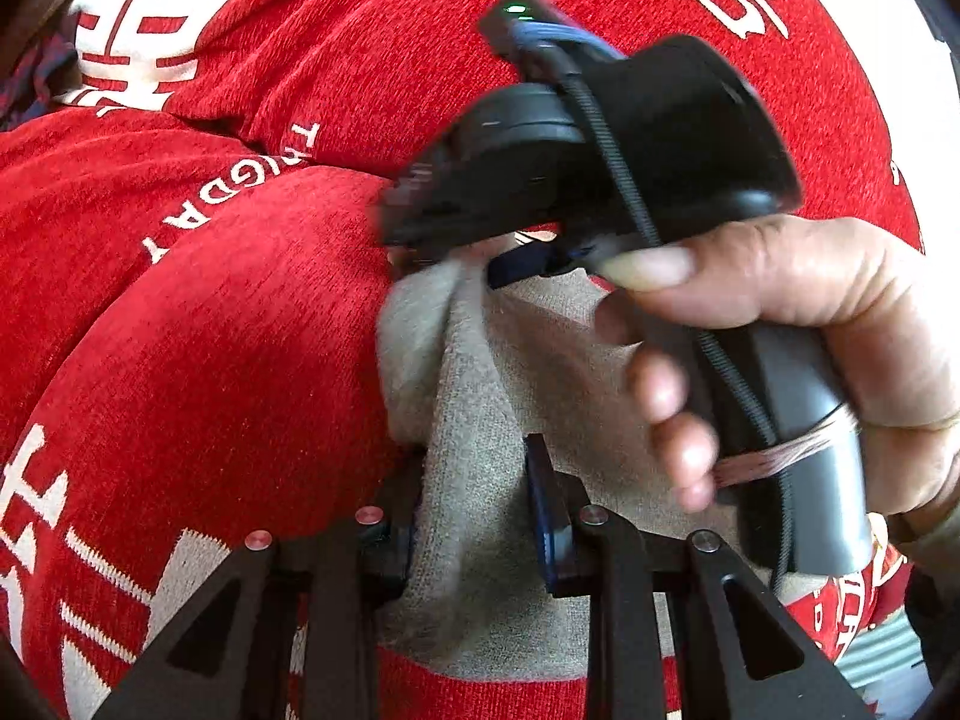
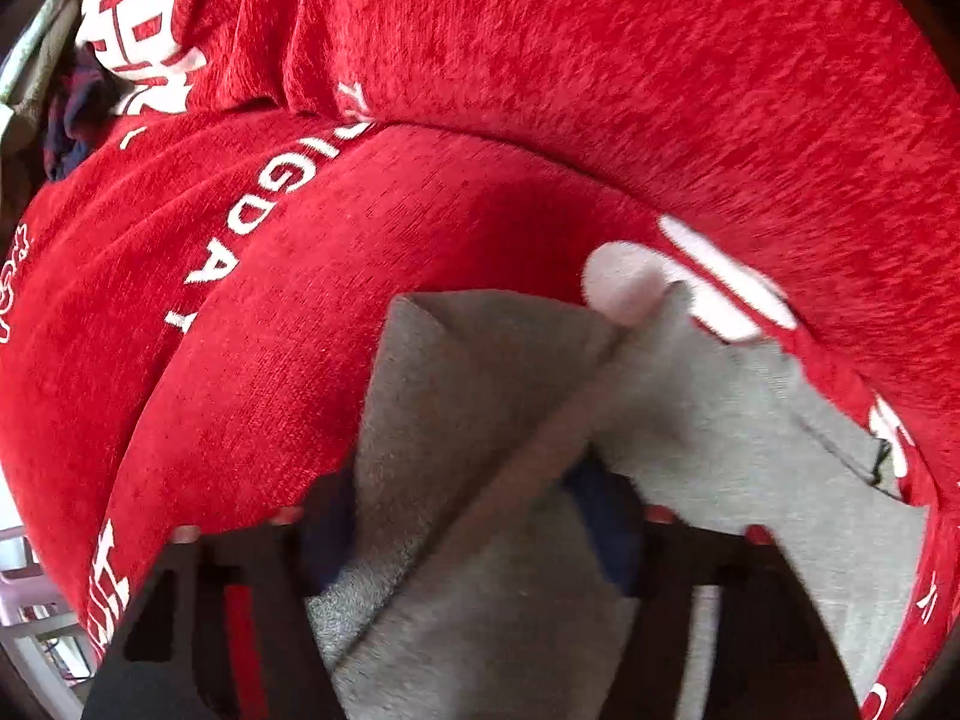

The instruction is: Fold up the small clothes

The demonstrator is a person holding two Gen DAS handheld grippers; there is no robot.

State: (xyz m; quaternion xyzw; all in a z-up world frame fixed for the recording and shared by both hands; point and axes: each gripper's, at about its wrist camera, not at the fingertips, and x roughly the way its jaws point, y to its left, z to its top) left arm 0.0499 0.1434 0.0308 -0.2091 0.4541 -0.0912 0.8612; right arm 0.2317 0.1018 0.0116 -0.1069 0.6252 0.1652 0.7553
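Observation:
A small grey knit garment (image 1: pixel 480 396) lies on a red cover, partly lifted. In the left wrist view my left gripper (image 1: pixel 480 516) is shut on its near end, the cloth pinched between the blue pads (image 1: pixel 549 522). A hand (image 1: pixel 798 324) holds my right gripper (image 1: pixel 462 261) over the garment's far end, where the cloth is bunched. In the right wrist view the grey garment (image 2: pixel 480 396) runs as a folded ridge between the fingers, and my right gripper (image 2: pixel 474 522) is shut on it. The picture there is blurred.
The red cover (image 1: pixel 198 324) with white letters and patterns drapes a cushioned seat and fills both views. A dark checked cloth (image 2: pixel 72 120) lies at the upper left. A white slatted basket (image 2: pixel 24 594) shows at the lower left edge.

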